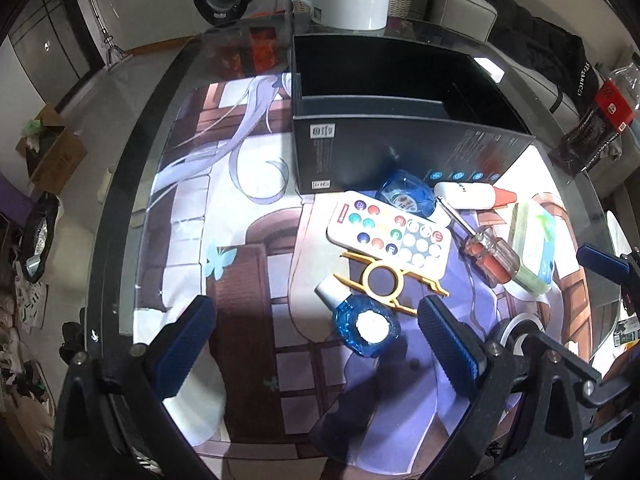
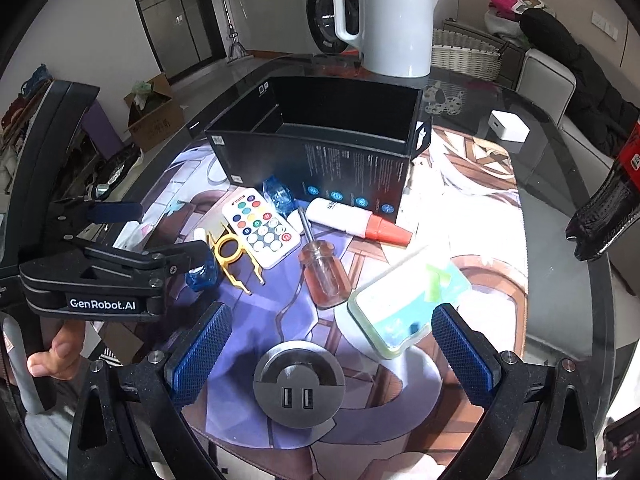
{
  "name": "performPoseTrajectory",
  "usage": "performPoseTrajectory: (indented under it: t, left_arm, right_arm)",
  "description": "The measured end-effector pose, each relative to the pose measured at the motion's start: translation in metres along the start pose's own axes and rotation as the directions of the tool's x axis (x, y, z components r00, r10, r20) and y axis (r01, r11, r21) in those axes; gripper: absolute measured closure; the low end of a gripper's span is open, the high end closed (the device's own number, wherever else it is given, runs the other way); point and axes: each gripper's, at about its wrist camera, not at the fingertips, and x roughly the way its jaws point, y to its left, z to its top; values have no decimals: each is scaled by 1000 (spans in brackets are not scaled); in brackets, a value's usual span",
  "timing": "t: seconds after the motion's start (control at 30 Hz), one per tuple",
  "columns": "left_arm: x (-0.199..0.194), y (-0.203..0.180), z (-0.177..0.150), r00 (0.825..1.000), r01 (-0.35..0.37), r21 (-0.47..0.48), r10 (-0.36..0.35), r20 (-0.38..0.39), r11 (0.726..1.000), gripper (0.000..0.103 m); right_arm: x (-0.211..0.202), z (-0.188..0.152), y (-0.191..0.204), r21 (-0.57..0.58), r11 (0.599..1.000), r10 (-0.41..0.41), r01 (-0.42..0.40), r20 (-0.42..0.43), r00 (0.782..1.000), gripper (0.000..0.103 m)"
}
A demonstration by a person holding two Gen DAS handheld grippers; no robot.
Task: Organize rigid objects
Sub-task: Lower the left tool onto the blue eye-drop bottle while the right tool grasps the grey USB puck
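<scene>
A black open box (image 1: 400, 148) (image 2: 320, 152) stands on the printed mat. In front of it lie a white remote with coloured buttons (image 1: 390, 232) (image 2: 260, 226), two blue bottles (image 1: 366, 326) (image 1: 408, 196), a yellow plastic tool (image 1: 386, 280) (image 2: 230, 252), a screwdriver with a clear orange handle (image 1: 490, 254) (image 2: 324, 272), a white tube with an orange cap (image 1: 468, 196) (image 2: 356, 218) and a pale green case (image 1: 534, 248) (image 2: 404, 306). My left gripper (image 1: 316, 344) is open just short of the near blue bottle (image 2: 202, 272). My right gripper (image 2: 332, 344) is open, near the green case.
A white kettle (image 2: 390, 24) stands behind the box. A round USB hub (image 2: 298, 390) sits in the table near my right gripper. A dark cola bottle (image 2: 612, 208) lies at the right edge, and a white adapter (image 2: 508, 126) at the back right.
</scene>
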Motion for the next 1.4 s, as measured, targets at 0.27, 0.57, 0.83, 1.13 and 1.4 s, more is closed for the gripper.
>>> performPoseTrajectory:
  t: [0.27,0.57,0.83,1.13,1.4]
  left_arm:
    - [16,-4,1,999,21,-4,-22,-35,1000,4]
    - [24,1,11,999,0,-19,-1,-42,1000,16]
    - [19,7,1,997,54,-49,-57,-61,997,25]
    - [12,12,-7,994,79,-43,-82,-71,996,44]
    - [8,17,-16,993,87,-19,-88,-84,996,51]
  right_arm:
    - [19,-13,11,-28,999,35,-38,-94,995,1]
    - [21,-13,13,-33,999,40,-43,-106,994,1]
    - [22,-13,13,-30,998,50,-53,-114,992,1]
    - [24,-13,14,-39,998,45,-49,-117,992,1]
    - [11,-12,11,-44,996,68,-73,-105,992,2]
